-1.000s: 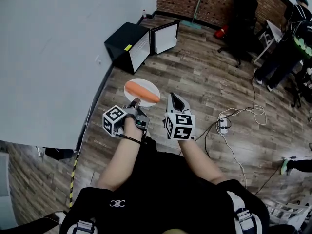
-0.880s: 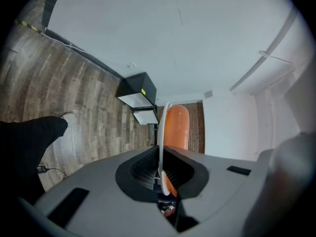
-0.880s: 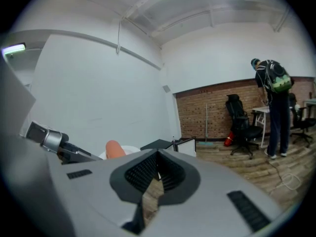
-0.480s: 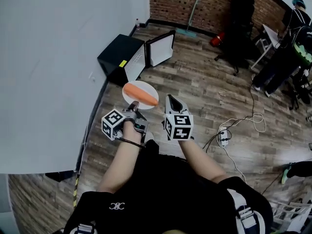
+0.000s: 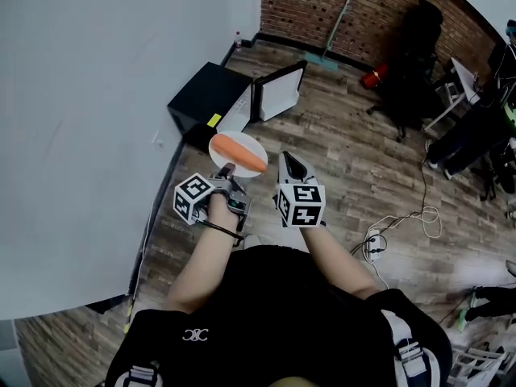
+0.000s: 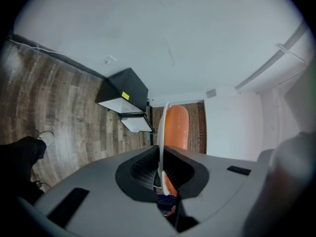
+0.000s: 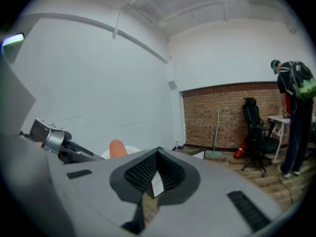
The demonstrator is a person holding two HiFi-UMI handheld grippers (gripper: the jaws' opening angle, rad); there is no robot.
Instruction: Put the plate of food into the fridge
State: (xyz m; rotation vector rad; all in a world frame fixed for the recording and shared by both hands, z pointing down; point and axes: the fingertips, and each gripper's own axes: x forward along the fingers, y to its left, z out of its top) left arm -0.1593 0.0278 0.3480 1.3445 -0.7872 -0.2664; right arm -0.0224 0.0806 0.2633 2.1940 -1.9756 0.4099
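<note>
1. Showing a white wall (image 5: pixel 81 95) filling the left of the head view.
2. Showing a wooden floor (image 5: pixel 363 160) running from that wall to a brick wall (image 5: pixel 322 6) at the far end.
3. Showing a small black fridge (image 5: pixel 205 95) standing on the floor against the white wall, its door (image 5: pixel 280 91) hanging open.
4. Showing a white plate (image 5: pixel 223 145) being held above the floor, near the fridge but outside it.
5. Showing the left gripper (image 5: pixel 226 170) clamping the plate's near rim, jaws closed on it.
6. Showing the right gripper (image 5: pixel 292 164) hovering just beside the plate, jaws closed together, gripping nothing.
7. Showing an orange piece of food (image 5: pixel 244 153) lying across the plate.
</note>
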